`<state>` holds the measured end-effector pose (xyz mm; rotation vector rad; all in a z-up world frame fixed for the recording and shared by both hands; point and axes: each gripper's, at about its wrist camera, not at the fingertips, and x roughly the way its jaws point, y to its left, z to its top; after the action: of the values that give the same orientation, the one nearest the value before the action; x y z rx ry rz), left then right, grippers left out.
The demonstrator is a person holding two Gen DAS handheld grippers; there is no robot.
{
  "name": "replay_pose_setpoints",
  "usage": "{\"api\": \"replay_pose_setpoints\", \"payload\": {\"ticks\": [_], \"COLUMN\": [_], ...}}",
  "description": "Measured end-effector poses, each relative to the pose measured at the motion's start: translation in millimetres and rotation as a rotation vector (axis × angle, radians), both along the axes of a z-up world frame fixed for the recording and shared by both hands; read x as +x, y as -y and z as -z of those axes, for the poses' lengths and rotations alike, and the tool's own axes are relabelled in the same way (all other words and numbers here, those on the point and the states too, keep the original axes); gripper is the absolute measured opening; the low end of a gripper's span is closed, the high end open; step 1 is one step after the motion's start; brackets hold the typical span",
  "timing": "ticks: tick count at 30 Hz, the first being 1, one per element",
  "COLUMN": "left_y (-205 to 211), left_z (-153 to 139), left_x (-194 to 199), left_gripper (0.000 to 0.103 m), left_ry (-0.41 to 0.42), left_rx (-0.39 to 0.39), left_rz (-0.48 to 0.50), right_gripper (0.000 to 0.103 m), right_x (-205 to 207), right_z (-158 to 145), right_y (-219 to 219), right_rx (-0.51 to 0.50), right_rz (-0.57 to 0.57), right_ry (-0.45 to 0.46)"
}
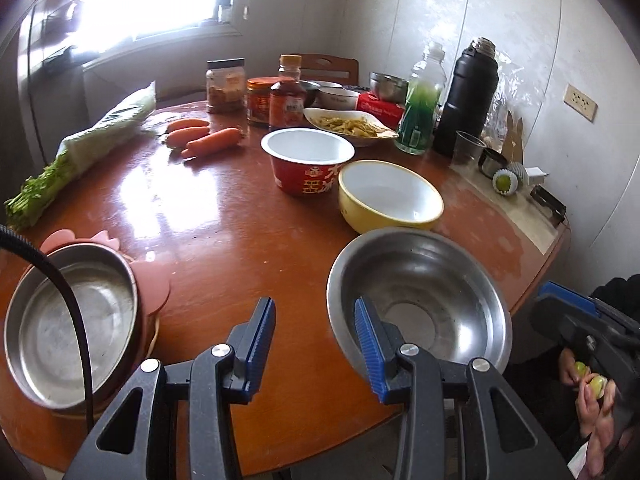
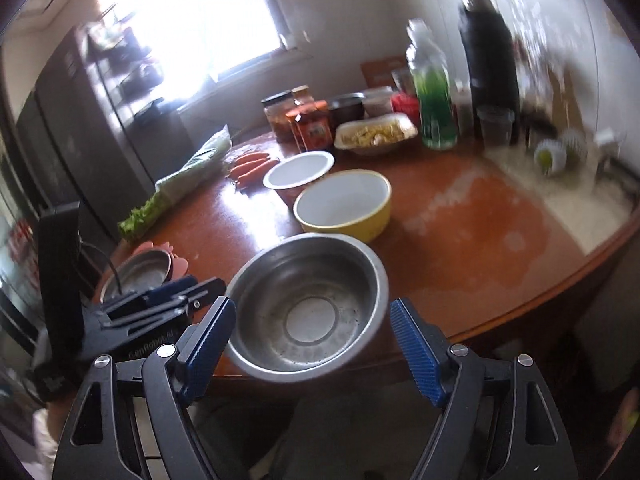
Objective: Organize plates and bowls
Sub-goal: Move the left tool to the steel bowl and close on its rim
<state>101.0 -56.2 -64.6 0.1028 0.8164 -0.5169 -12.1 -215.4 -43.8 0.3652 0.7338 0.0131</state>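
A round wooden table (image 1: 224, 220) carries the dishes. The big steel bowl (image 1: 420, 300) sits at the near edge, its rim just about at the table's lip. Directly behind it stands a yellow bowl (image 1: 390, 196), close but apart, and behind that a red paper noodle bowl (image 1: 308, 164). At the left near edge a second steel bowl (image 1: 68, 320) rests on a pink mat (image 1: 156, 284). Between these two groups the tabletop is bare wood; a broad bare stretch also lies right of the yellow bowl, seen from the right wrist.

Counted: two steel bowls up front, one yellow bowl, one noodle bowl, three carrots (image 1: 204, 138), one bunch of wrapped greens (image 1: 84, 148), one black flask (image 1: 468, 96), and one green bottle (image 1: 420, 108).

The left gripper (image 1: 316, 344) hovers low over the near edge, pointing across the table, its jaws partly apart and empty, the right finger (image 1: 370, 354) overlapping the big bowl's near-left rim; whether they touch cannot be told. The right gripper (image 2: 312, 344) is held off the table's edge, jaws wide apart and empty, framing the same bowl (image 2: 308, 304).
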Motion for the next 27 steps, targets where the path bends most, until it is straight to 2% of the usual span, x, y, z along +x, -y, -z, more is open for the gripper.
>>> {"api": "replay_pose_setpoints", "payload": {"ticks": [3,9,17,21,27], "left_y": [2.8,11.7,22.6,27.3,31.6], "left_z": [3.3,11.0,18.6,24.4,29.8], "left_x": [7.8,23.3,31.7,32.0,33.4], "left_gripper": [0.041,0.041,0.041,0.041,0.041], "left_ry": [-0.039,-0.113,-0.132,-0.147,-0.17], "left_rx": [-0.022,-0.002,0.064,0.078,0.087], "left_rz": [0.025,0.041,0.044,0.058,0.062], "right_gripper": [0.069,0.069,0.069,0.069,0.069], "right_x": [7.3,22.7,38.5,43.0,49.0], "right_z": [6.8,16.8,28.9,30.1,35.8], "right_y": [8.6,12.5,17.2,12.1,7.8], "right_rx": [0.004,-0.006,0.011,-0.02,-0.011], "right_rz": [0.007,-0.019,-0.028,-0.045,-0.061], "right_ry": [-0.03,-0.077,-0.129,-0.135,-0.158]}}
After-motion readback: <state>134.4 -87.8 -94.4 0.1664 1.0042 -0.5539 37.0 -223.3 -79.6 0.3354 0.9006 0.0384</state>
